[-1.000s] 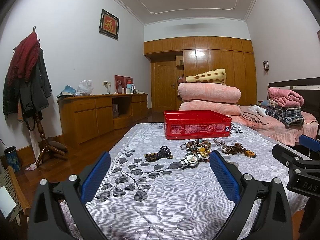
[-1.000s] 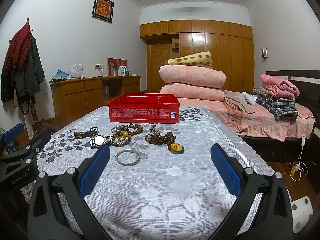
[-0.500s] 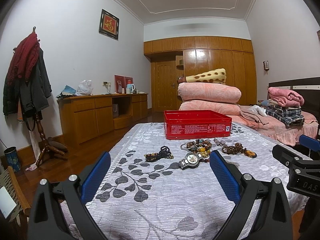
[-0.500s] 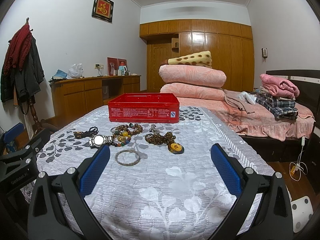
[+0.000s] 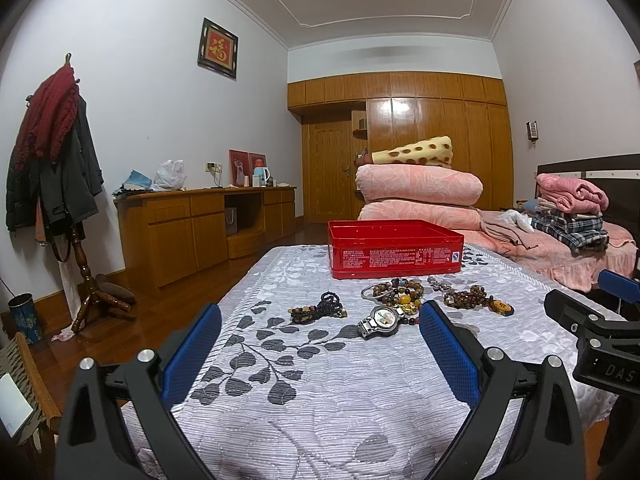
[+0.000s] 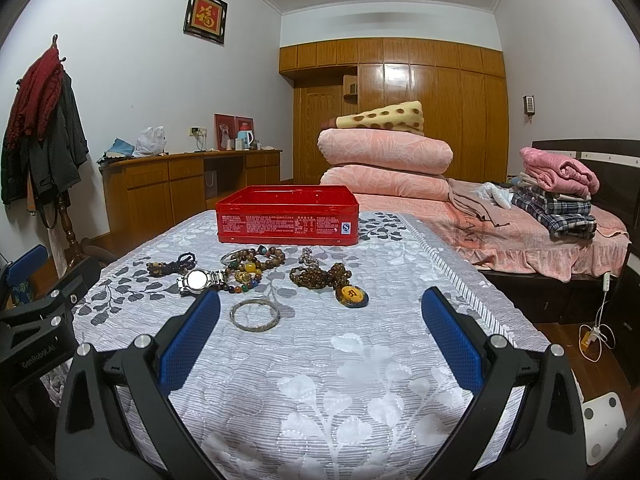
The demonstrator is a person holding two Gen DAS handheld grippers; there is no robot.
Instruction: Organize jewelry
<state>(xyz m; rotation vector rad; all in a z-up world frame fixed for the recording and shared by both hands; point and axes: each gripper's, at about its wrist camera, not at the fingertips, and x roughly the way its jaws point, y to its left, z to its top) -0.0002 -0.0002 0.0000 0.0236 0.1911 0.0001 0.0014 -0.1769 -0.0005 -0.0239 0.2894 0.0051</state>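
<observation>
A red tin box (image 5: 395,249) (image 6: 286,215) stands open on the grey leaf-patterned cover. In front of it lies jewelry: a silver watch (image 5: 380,321) (image 6: 199,280), dark bead bracelets (image 5: 319,308) (image 6: 171,263), a pile of coloured beads (image 5: 401,297) (image 6: 256,266), a brown bead necklace with a yellow pendant (image 5: 478,300) (image 6: 351,296), and a silver bangle (image 6: 255,315). My left gripper (image 5: 320,354) is open and empty, short of the watch. My right gripper (image 6: 320,338) is open and empty, just behind the bangle.
Folded pink quilts (image 5: 418,196) and stacked clothes (image 6: 558,196) lie on the bed to the right. A wooden sideboard (image 5: 200,224) and a coat stand (image 5: 60,184) line the left wall. The cover's edge (image 6: 476,276) drops off at right.
</observation>
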